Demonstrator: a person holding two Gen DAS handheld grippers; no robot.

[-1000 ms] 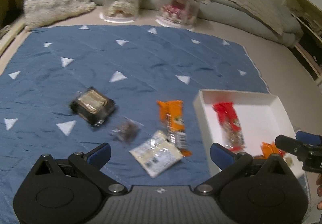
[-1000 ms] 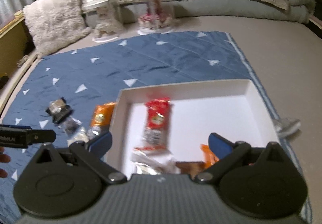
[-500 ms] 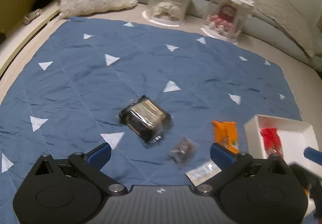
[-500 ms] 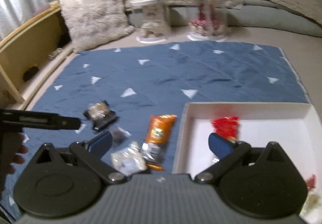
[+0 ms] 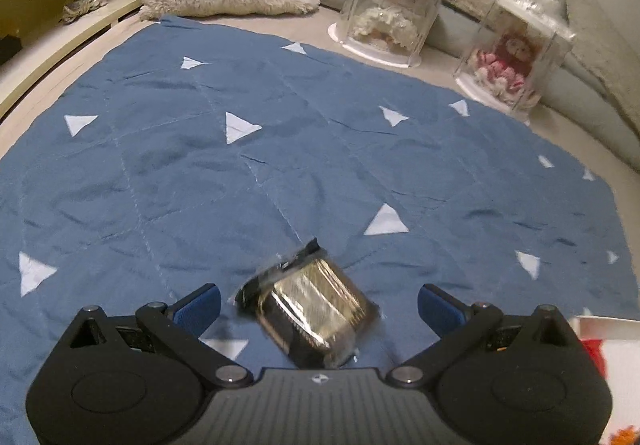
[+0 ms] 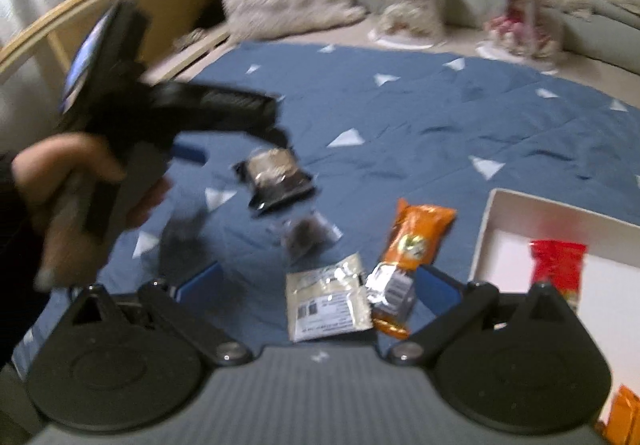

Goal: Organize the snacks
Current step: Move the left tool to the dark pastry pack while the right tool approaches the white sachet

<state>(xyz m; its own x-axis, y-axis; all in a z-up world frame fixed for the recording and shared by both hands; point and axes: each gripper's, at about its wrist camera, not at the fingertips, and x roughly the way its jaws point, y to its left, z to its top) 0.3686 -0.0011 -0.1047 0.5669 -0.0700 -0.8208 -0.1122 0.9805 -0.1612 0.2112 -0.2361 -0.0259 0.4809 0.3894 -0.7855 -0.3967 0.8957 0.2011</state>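
- Lying between the spread fingers of the left gripper, the dark snack pack rests on the blue blanket, untouched.
- Only the right wrist view shows the orange bar, the white packet and a small dark candy just ahead of the right gripper, which is also wide apart and empty.
- Right of it sits the white box holding a red bar.
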